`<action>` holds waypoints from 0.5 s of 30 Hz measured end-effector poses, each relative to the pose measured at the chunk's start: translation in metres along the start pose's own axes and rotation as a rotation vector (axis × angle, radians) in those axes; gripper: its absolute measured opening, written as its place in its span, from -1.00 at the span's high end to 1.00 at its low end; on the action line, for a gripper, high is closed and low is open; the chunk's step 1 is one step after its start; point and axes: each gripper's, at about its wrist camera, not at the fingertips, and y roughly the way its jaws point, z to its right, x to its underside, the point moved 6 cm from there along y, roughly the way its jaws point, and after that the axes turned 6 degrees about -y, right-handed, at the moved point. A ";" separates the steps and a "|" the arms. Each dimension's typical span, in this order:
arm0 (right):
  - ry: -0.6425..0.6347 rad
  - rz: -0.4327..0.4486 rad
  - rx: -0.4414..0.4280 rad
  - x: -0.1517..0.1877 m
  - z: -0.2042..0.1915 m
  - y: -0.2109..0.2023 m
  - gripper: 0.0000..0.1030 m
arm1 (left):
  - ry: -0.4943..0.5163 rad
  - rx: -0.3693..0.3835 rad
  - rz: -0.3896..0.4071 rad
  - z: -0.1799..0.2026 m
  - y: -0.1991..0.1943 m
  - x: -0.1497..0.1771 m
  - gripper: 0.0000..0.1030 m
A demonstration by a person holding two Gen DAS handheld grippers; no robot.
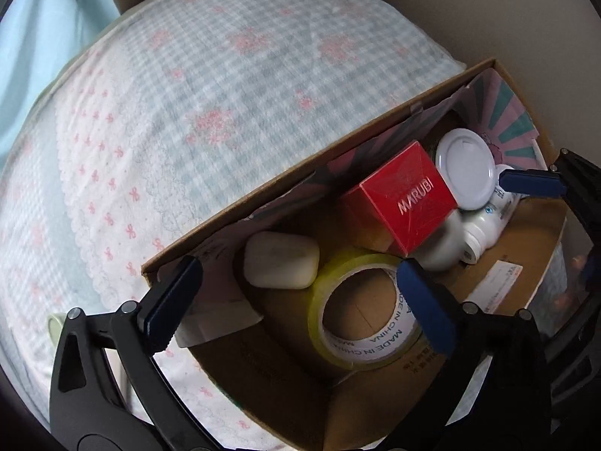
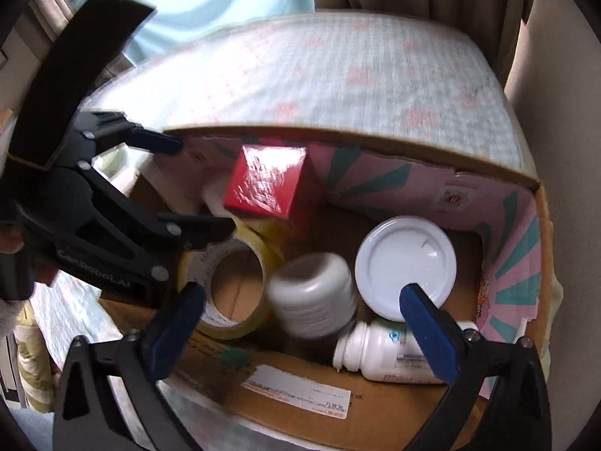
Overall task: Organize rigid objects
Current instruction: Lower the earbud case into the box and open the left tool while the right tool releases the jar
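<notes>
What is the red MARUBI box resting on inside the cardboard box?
The red MARUBI box sits tilted, one edge on the yellow tape roll, against a white jar. What lies directly under its middle is covered.

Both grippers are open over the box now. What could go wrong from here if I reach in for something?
1. The red MARUBI box sits tilted on the tape roll and a white jar; pulling either may topple it.
2. The white bottle lies on its side and may roll when nudged.
3. The left gripper and right gripper are close together over the cardboard box; their fingers could collide.
</notes>
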 end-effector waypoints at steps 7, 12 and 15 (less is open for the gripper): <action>-0.004 0.061 0.049 0.007 0.000 -0.028 -1.00 | -0.046 -0.012 0.035 -0.008 -0.031 0.012 -0.99; -0.011 0.079 0.071 0.006 -0.003 -0.043 -1.00 | -0.077 -0.013 0.066 -0.010 -0.053 0.019 -0.99; -0.001 0.074 0.073 0.001 -0.003 -0.051 -1.00 | -0.099 -0.001 0.081 -0.009 -0.065 0.023 -0.99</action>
